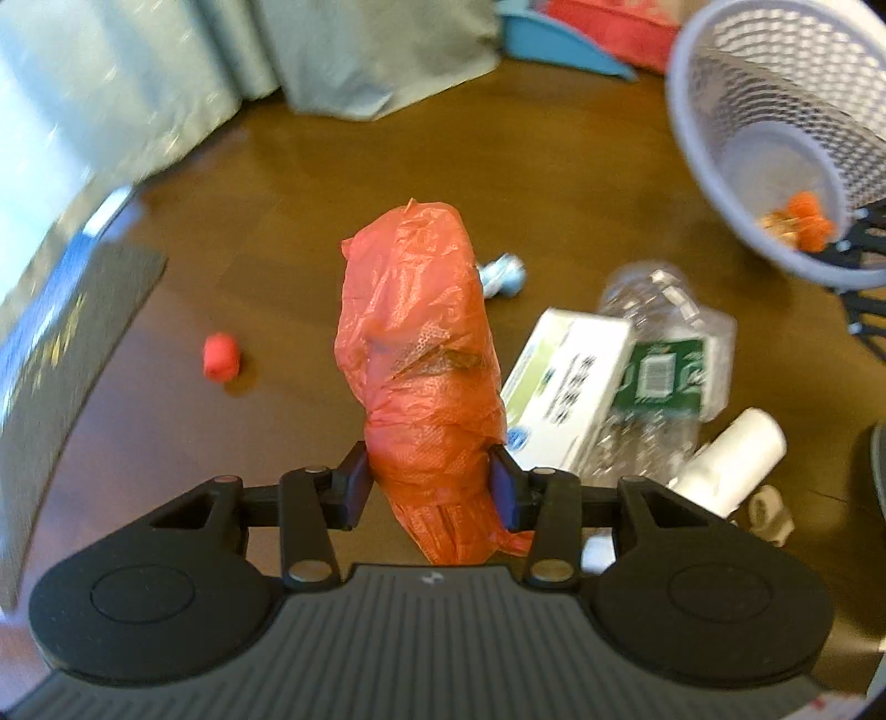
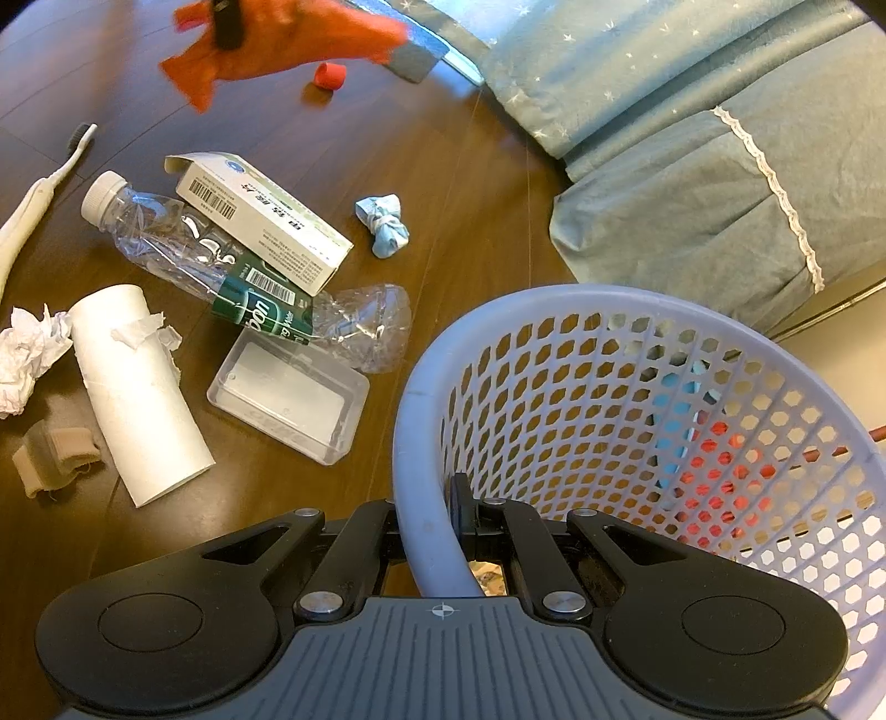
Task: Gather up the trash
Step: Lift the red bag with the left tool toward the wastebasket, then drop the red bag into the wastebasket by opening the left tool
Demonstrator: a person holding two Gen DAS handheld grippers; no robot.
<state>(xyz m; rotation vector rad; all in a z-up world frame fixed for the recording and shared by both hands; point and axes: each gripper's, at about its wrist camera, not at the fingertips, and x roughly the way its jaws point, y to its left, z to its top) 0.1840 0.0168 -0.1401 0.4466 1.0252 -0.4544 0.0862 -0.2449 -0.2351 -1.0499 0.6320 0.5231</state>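
My left gripper [image 1: 431,487] is shut on a crumpled orange plastic bag [image 1: 415,343], held clear above the brown floor; the same bag [image 2: 266,44] shows at the top of the right wrist view. My right gripper [image 2: 429,526] is shut on the rim of a pale lavender mesh basket [image 2: 554,310], tilted toward the trash. That basket [image 1: 775,111] has orange scraps in its bottom. On the floor lie a crushed clear bottle [image 2: 249,266], a white carton [image 2: 266,221], a cardboard tube [image 2: 138,399], a clear plastic tray [image 2: 288,399] and a blue wad [image 2: 382,221].
A small red roll [image 2: 330,75] lies apart on the floor. A toothbrush [image 2: 50,171], crumpled tissue [image 2: 27,354] and a beige band [image 2: 50,459] lie at the left. Blue-green bedding [image 2: 692,138] hangs at the right; a dark mat [image 1: 72,354] lies at the left.
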